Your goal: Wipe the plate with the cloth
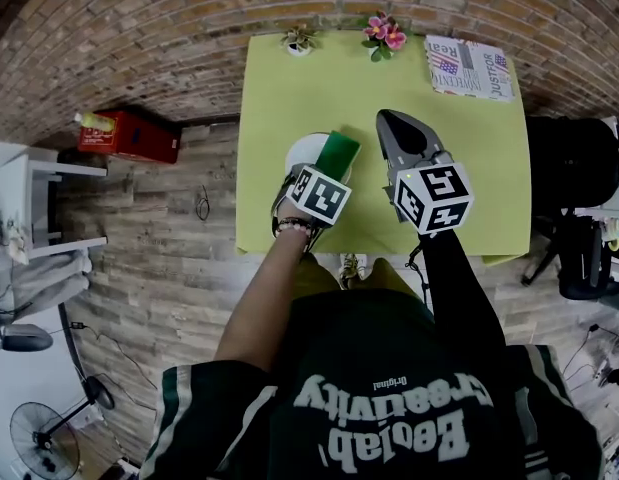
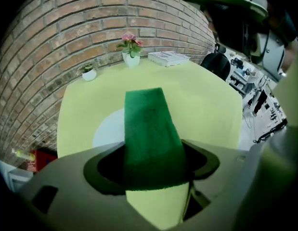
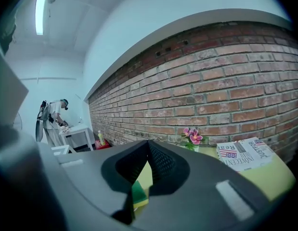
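Observation:
A white plate (image 1: pixel 305 154) lies on the yellow-green table (image 1: pixel 459 158), left of its middle. My left gripper (image 1: pixel 327 168) is shut on a green cloth (image 1: pixel 339 151), which sticks forward over the plate's right edge. In the left gripper view the cloth (image 2: pixel 151 138) stands out between the jaws and hides part of the plate (image 2: pixel 108 129) beneath it. My right gripper (image 1: pixel 389 120) hovers just right of the plate with its jaws together and nothing in them. In the right gripper view, a strip of green cloth (image 3: pixel 137 192) shows below the closed tips (image 3: pixel 148 146).
Along the table's far edge stand a small plant pot (image 1: pixel 298 40), a pink flower pot (image 1: pixel 382 33) and a folded newspaper (image 1: pixel 469 68). A red box (image 1: pixel 129 133) sits on the floor at left, a black chair (image 1: pixel 574 168) at right. A person (image 3: pixel 55 119) works at a white table far off.

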Tool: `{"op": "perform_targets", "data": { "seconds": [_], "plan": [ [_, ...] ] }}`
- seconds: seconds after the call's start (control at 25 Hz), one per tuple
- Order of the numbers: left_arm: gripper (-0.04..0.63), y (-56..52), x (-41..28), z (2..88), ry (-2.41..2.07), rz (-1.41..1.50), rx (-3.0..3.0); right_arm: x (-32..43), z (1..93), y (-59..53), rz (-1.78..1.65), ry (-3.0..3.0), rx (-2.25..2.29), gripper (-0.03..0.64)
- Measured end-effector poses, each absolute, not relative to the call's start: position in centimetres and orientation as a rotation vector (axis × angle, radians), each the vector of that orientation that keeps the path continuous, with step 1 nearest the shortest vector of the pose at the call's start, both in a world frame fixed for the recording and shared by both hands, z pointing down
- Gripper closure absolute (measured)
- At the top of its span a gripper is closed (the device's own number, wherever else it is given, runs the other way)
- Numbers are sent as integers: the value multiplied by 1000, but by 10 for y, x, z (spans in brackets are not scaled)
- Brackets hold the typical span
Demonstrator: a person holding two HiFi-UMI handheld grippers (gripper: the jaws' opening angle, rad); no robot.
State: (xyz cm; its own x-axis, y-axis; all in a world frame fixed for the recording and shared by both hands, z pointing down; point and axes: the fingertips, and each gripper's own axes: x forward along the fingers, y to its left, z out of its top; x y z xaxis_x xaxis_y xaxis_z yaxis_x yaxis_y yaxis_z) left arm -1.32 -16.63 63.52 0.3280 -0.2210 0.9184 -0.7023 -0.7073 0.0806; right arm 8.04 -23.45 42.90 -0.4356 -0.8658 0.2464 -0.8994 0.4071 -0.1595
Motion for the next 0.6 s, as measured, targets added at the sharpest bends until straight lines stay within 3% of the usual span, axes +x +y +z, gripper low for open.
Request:
{"op": "perform_targets", "data": {
  "seconds": [0.6],
  "plan": [
    [245, -172, -31, 651, -813, 1363, 2068, 70, 441, -253, 425, -2519, 1562, 603]
  ]
}}
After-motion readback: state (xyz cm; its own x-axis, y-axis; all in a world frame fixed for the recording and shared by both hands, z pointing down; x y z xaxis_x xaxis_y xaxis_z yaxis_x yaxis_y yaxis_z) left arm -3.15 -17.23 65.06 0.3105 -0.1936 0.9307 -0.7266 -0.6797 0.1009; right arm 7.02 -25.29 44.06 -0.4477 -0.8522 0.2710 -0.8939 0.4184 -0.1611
